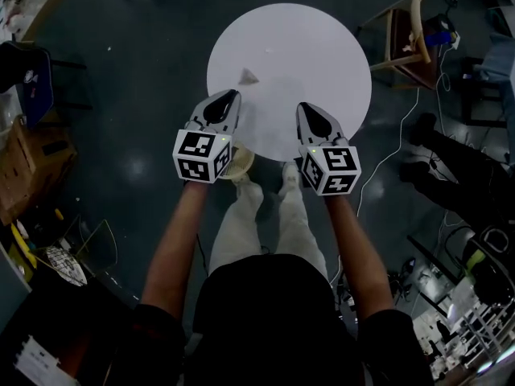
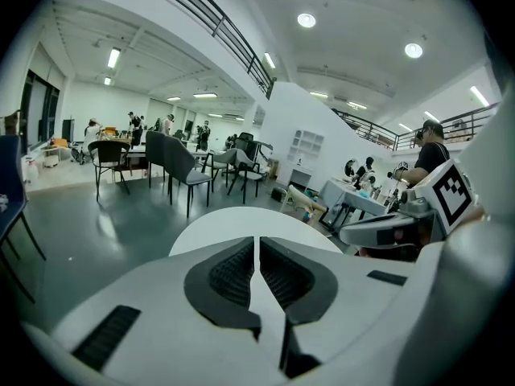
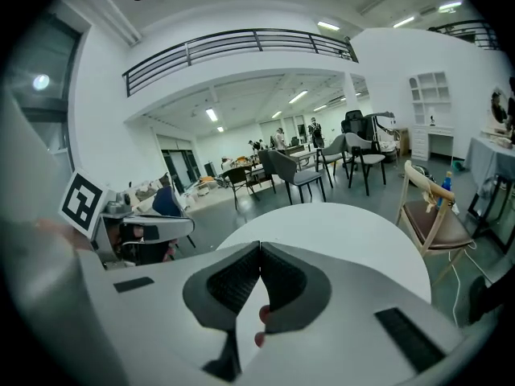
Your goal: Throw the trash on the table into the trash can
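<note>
Arms are reaching up from the bottom of the head view, each carrying a gripper over the near rim of the round white worktop. Below the left gripper, at lower centre of the frame, a pale basket is sitting on the floor just beside the person's shoes; it is probably serving as the trash can. The left fingers are pressing together with nothing between them. The right gripper is showing the same in its own view, its fingers clenched tip to tip and empty. Farther up, just beyond the left gripper's tips, a small crumpled paper scrap is lying alone on the worktop, touching neither gripper. It is looking light and soft, and likely to skid on the smooth top if nudged, so pinching it from above across its raised peak is looking like the safest hold. A wooden chair is standing past the worktop at upper right.
</note>
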